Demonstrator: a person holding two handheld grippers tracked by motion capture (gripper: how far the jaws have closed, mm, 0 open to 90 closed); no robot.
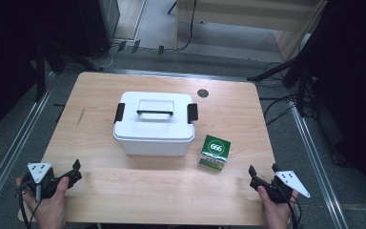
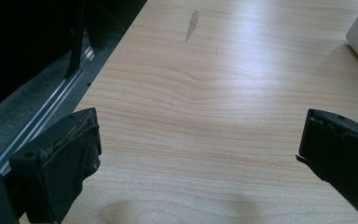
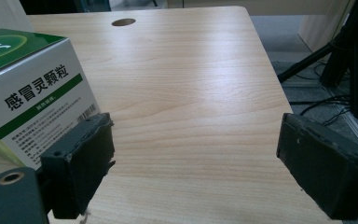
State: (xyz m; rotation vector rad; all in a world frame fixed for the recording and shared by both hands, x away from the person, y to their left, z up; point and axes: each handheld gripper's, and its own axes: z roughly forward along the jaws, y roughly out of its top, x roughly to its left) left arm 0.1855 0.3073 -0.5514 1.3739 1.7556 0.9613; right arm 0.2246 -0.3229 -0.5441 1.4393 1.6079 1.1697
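Green-and-white cardboard medicine box (image 1: pixel 215 152) stands upright on the pale wooden table (image 1: pixel 124 191), just beside the front right corner of the white plastic storage bin (image 1: pixel 153 123) with black side latches and a recessed lid handle, apart from it by a narrow gap. The right gripper (image 1: pixel 262 174) hovers near the table's front edge, jaws spread wide with nothing between them; in the right gripper view the box (image 3: pixel 32 93) sits ahead of and beside the left-hand jaw, not inside the span. The left gripper (image 1: pixel 74 171) waits at the opposite front corner, likewise released and empty, with bare wood ahead of it (image 2: pixel 205 130).

The box looks light and fairly stiff, though thin card would dent under a hard squeeze, and its glossy printed faces may slip. A sound hold would be across two opposite side walls, low to mid height, with gentle pressure. The bin looks bulkier and rigid.
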